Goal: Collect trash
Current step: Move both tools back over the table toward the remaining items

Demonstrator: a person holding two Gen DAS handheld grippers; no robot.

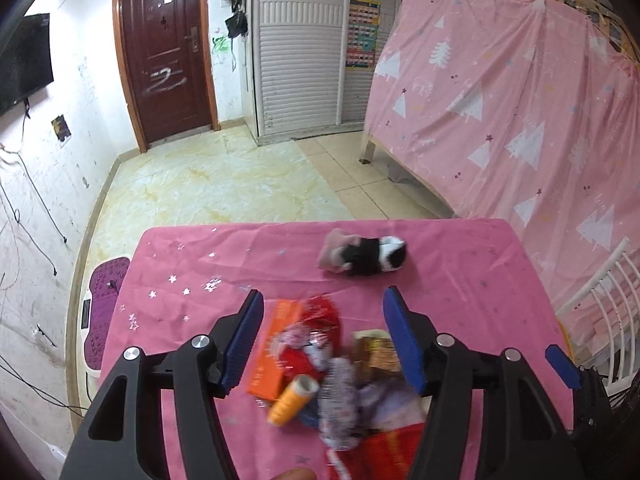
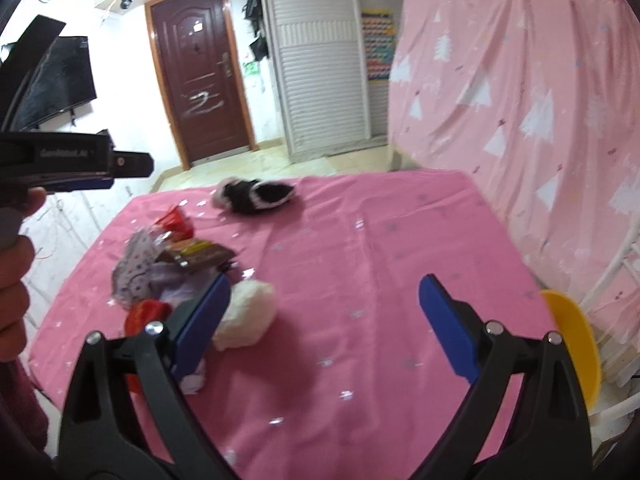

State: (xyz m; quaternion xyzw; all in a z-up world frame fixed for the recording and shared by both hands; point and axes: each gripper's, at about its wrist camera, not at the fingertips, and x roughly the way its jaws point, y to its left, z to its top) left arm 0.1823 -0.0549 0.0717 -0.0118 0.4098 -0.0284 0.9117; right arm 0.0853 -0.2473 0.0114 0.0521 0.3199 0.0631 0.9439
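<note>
Pink starred table cloth [image 2: 360, 280]; we read no labels on blurred wrappers [image 1: 320, 360]. Left claw [image 1: 324, 344] and right claw [image 2: 320, 328] both gape, gripping nothing.

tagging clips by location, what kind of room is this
Probably a lived-in room of a home, maybe a bedroom: a bed frame draped with a pink sheet, a wall-mounted TV, a louvred wardrobe and a wooden door.

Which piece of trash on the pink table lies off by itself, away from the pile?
The black-and-white bundle near the table's far edge. It lies alone; the orange box and the wrappers are heaped together at the near side.
</note>
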